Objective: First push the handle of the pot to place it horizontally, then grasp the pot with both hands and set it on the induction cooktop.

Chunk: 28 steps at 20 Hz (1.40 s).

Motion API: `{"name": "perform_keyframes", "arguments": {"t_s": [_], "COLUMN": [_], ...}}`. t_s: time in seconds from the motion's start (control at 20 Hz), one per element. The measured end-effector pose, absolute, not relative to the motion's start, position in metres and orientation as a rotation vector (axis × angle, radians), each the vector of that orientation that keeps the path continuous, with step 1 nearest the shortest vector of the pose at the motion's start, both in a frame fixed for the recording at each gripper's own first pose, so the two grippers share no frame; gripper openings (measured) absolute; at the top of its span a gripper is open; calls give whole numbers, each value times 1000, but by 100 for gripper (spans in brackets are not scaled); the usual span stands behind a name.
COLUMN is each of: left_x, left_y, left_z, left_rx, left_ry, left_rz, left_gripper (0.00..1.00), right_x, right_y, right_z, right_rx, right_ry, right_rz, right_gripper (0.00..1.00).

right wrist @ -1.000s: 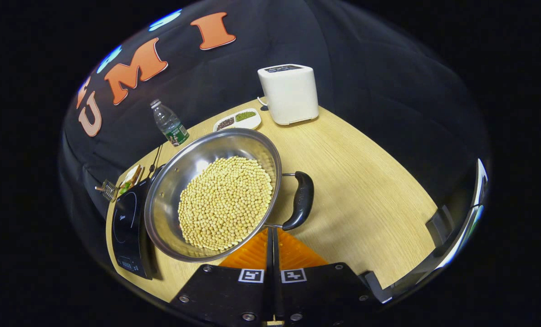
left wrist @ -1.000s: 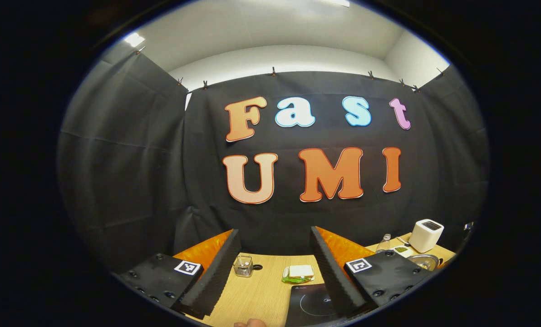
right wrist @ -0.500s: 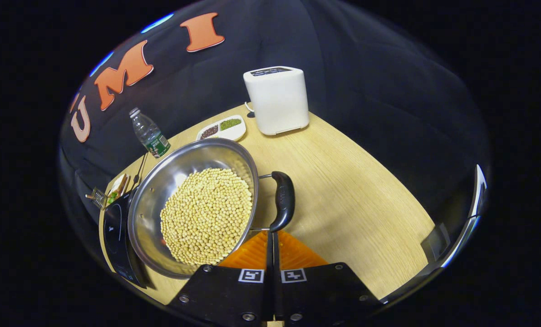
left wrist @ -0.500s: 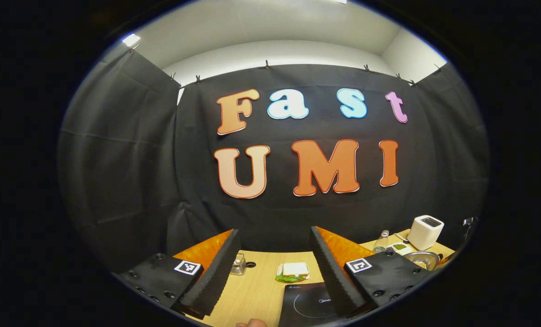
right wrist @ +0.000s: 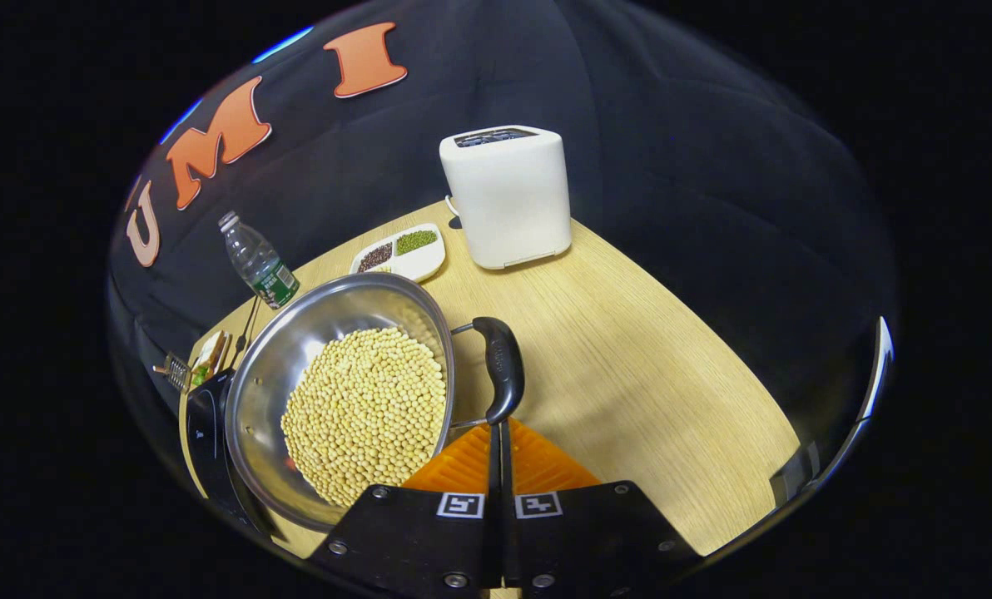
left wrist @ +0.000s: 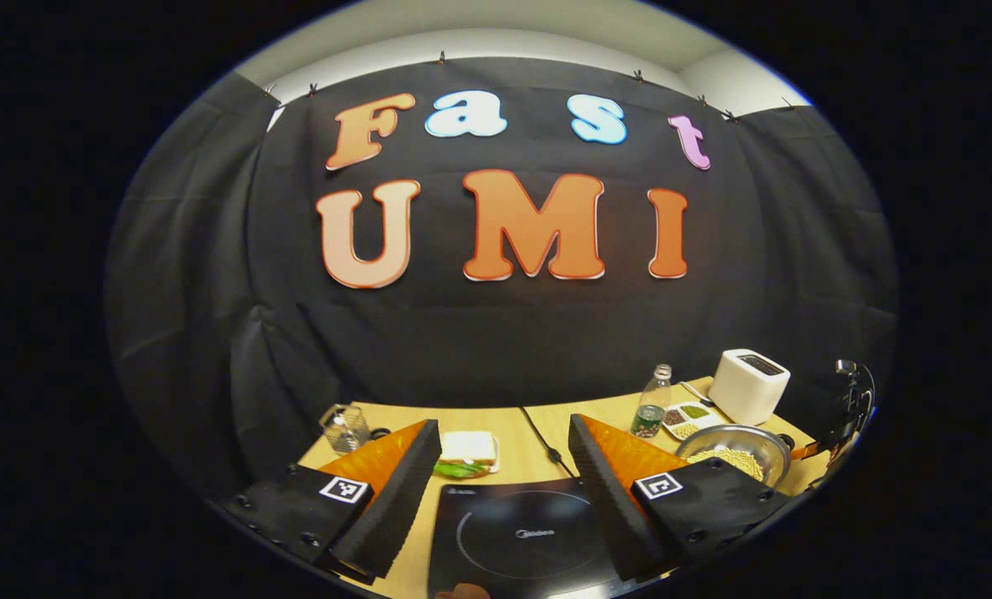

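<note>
tools differ: right tool [right wrist: 496, 426] closed at pot handle [right wrist: 500, 366], left tool [left wrist: 503, 433] wide, empty.

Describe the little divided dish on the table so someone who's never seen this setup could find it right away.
Start at the tall white toaster near the far end of the wooden table. Just beside its base, toward the plastic water bottle, lies a low white dish. Unlike the big steel pot of pale beans in front of it, it holds separate dark and green portions.

Pot [right wrist: 280, 374] shiny bare metal; handle [right wrist: 500, 366] glossy black plastic; table [right wrist: 629, 374] matt pale wood grain.
</note>
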State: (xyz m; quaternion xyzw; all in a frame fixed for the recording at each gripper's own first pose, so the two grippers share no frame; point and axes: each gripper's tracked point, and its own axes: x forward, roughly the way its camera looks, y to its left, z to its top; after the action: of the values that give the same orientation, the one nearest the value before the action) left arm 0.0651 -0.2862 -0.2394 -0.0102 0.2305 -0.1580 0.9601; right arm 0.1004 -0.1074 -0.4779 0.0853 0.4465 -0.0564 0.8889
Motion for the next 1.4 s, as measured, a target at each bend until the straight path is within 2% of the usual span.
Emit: {"name": "perform_keyframes", "arguments": {"t_s": [0.3,0.35,0.45,0.75,0.95,1.05,1.25,1.4], "left_x": [29,22,5,-2,0,-1,-1,-4], "left_y": [-391,-408,-436,-490,-501,-508,-519,-523], "left_z": [-344,-358,-378,-404,-416,-424,-441,-452], "left_rx": [-40,-38,-63,-84,-88,-86,-67,-57], "left_ry": [682,709,772,829,844,859,882,915], "left_rz": [-471,-496,-543,-585,-573,-567,-560,-554], "left_gripper": [100,97,100,100,100,100,100,100], "right_x": [124,128,135,139,151,159,170,180], "right_y": [-113,-112,-113,-117,-145,-144,-113,-98], "right_z": [-480,-480,-479,-475,-440,-423,-413,-424], "right_rx": [135,126,115,103,56,48,107,77], "right_ry": [896,892,884,885,772,719,691,676], "right_rz": [-123,-121,-116,-99,-153,-133,-35,9], "right_gripper": [0,0,0,0,0,0,14,36]}}
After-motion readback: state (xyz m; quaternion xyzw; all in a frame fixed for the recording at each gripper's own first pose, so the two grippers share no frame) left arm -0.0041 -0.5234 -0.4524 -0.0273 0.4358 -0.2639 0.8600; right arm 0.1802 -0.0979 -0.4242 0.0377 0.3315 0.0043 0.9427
